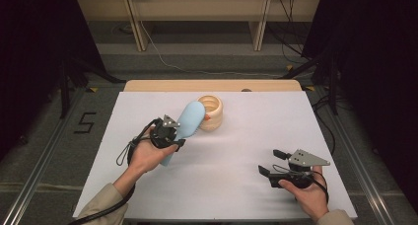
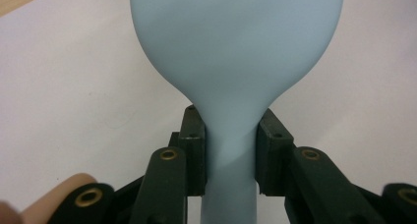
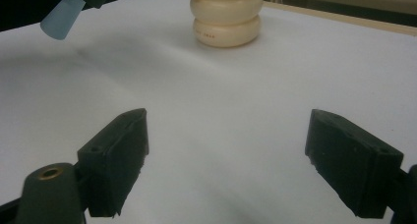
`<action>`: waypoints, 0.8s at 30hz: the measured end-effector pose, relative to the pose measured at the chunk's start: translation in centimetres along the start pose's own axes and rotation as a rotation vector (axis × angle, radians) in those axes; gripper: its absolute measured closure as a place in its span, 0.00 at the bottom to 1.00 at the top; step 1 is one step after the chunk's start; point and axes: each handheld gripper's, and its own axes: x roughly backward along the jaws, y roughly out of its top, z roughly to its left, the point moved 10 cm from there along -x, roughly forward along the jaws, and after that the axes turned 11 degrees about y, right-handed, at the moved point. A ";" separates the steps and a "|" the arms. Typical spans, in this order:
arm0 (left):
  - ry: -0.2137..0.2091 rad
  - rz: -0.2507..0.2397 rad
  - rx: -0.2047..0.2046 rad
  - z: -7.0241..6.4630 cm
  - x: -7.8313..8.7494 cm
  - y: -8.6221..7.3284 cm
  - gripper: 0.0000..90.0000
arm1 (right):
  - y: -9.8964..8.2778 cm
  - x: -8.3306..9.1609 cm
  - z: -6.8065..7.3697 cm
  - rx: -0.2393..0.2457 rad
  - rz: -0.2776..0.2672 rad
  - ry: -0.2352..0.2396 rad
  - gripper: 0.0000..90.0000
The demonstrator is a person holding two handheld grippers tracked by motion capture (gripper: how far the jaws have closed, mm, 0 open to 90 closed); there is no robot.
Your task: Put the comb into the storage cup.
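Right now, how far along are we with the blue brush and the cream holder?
Done: the left gripper has the light blue brush clamped at its neck and lifted beside the ribbed cream holder. In hand: carrying the brush, head near the holder's rim. Left: whatever follows at the holder; the right gripper waits open over the white table.

A pale blue brush (image 1: 188,122) with a broad oval head and a narrow handle is being held off the white table, its head tilting up and away toward a cream ribbed holder (image 1: 211,113). The holder, shaped like stacked rounded rings, is standing upright near the table's far edge, with something orange showing at its rim.
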 end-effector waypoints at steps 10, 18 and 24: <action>0.006 -0.022 0.010 -0.2 0.0 0.2 0.77 | 0.0 0.0 0.0 0.000 -0.002 0.000 0.19; 0.004 -0.038 0.018 -0.3 0.1 0.4 0.77 | 0.0 0.0 0.0 0.000 -0.001 0.000 0.19; 0.007 -0.047 0.021 -0.3 0.2 0.5 0.77 | 0.0 0.0 0.0 0.001 -0.001 0.000 0.19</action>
